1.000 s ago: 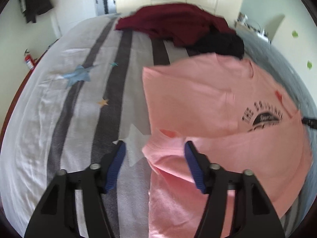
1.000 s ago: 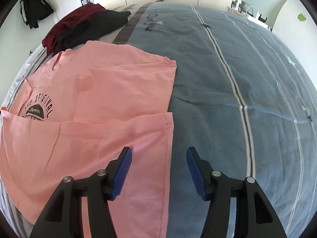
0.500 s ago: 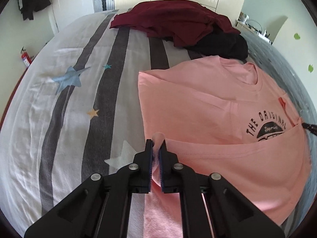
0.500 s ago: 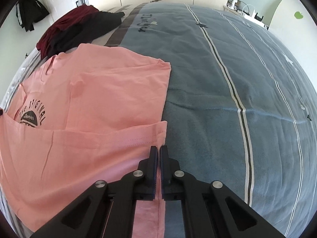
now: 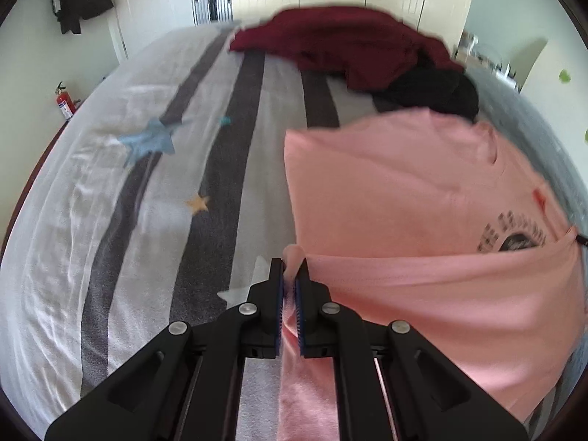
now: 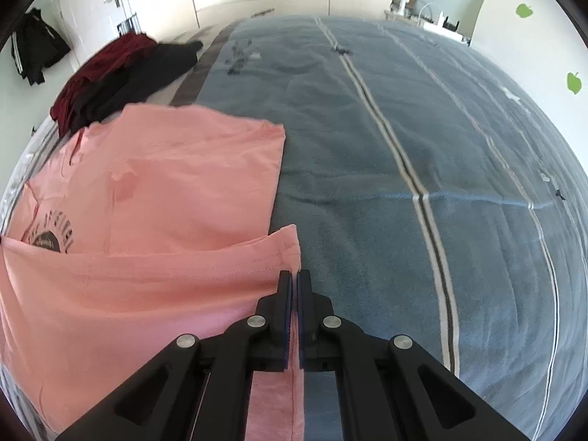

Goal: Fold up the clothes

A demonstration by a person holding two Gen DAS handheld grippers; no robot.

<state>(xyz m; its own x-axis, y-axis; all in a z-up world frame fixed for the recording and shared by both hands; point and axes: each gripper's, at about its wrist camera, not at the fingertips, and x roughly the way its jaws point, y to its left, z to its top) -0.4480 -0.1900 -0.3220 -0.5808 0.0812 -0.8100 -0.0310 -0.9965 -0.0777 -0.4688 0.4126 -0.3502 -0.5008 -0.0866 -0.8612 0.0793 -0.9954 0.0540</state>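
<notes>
A pink T-shirt (image 5: 404, 191) with a dark chest print lies on the bed, its bottom part folded up over the print. It also shows in the right wrist view (image 6: 176, 183). My left gripper (image 5: 289, 275) is shut on the left corner of the folded hem, a bit of pink cloth sticking out above the fingertips. My right gripper (image 6: 294, 286) is shut on the right corner of the same hem. The hem is stretched between the two grippers and lifted off the shirt.
A dark red garment (image 5: 338, 47) and a black one (image 5: 437, 92) lie heaped at the far end of the bed; they also show in the right wrist view (image 6: 110, 73). The bedcover is grey-striped with stars (image 5: 154, 139) on the left and blue (image 6: 404, 147) on the right.
One second ago both grippers were open around the hem corners. They shut on them half a second ago and have since lifted the hem and carried it slightly towards the collar.
</notes>
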